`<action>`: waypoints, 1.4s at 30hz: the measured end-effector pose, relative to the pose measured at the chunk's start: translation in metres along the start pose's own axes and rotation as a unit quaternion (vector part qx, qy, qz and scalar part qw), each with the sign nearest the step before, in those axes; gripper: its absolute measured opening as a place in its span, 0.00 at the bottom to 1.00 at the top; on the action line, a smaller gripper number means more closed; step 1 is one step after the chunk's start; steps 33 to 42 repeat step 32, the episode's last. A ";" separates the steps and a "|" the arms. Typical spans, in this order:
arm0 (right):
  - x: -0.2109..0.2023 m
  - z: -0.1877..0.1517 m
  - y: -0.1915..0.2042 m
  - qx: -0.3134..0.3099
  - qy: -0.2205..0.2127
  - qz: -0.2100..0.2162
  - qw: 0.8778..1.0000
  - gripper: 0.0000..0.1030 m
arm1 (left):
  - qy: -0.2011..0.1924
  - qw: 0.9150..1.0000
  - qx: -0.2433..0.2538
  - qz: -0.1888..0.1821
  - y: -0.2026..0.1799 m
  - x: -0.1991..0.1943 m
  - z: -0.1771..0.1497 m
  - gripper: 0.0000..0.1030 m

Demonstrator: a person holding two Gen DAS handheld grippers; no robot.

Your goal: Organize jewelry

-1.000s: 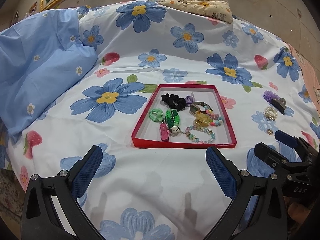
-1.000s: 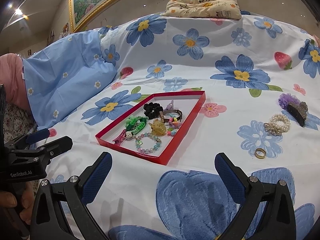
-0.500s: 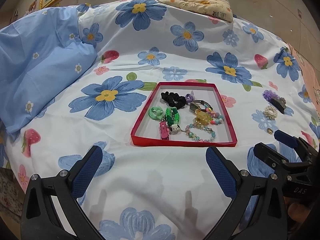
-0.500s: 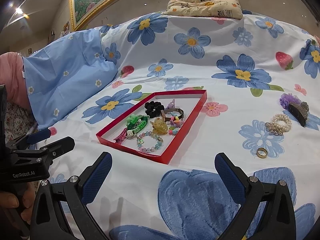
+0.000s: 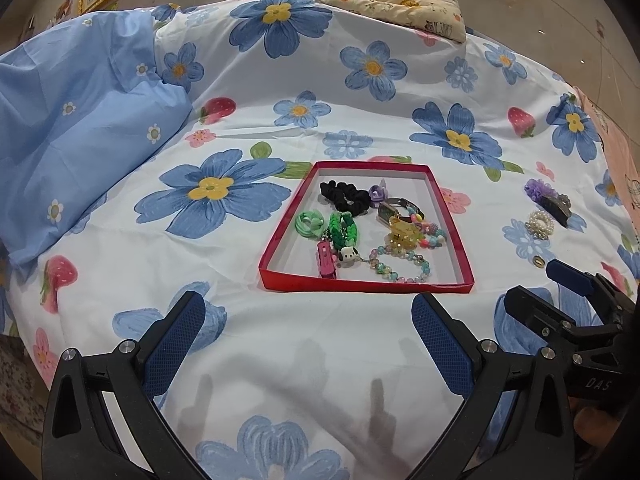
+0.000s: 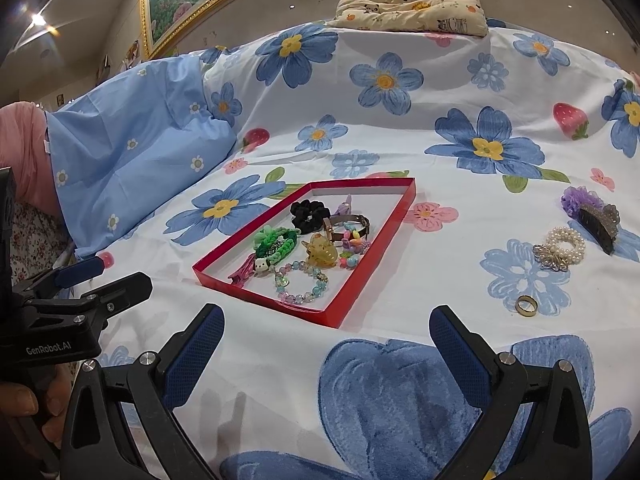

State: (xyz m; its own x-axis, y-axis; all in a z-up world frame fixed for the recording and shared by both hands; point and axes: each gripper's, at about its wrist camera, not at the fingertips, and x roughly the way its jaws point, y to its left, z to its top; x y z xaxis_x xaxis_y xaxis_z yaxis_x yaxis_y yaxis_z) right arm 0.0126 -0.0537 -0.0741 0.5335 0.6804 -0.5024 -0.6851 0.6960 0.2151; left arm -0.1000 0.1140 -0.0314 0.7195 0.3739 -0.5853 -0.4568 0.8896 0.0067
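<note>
A: How do the two grippers stand?

B: The left gripper has its jaws spread wide with nothing between them, low over the flowered bedsheet. The right gripper is spread just as wide and is also empty, hovering over a large blue flower print.

A: And the jewelry?

B: In the left wrist view the red tray lies at twelve o'clock from the left gripper, flat on the sheet. Inside it are a black scrunchie, a green braided band, a watch, a yellow claw clip and a pastel bead bracelet, crowded together and partly overlapping.

A: Anything outside the tray?

B: Yes. In the right wrist view, at about one o'clock from the right gripper, a gold ring lies alone on the sheet. Farther out at the same bearing sits a pearl bracelet, then a dark hair claw touching a purple scrunchie. All are well apart from the tray.

A: And beyond?

B: A folded panda-print cloth at twelve o'clock, and a light blue pillow at ten.
</note>
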 end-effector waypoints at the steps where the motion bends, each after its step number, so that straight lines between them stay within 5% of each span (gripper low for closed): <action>1: 0.000 0.000 0.000 0.000 0.000 0.000 1.000 1.00 | 0.000 1.000 0.000 0.000 -0.001 0.000 -0.001 1.00; 42: 0.004 0.008 -0.007 -0.002 0.005 -0.002 1.000 1.00 | 0.017 1.000 -0.004 -0.006 -0.006 0.017 0.004 1.00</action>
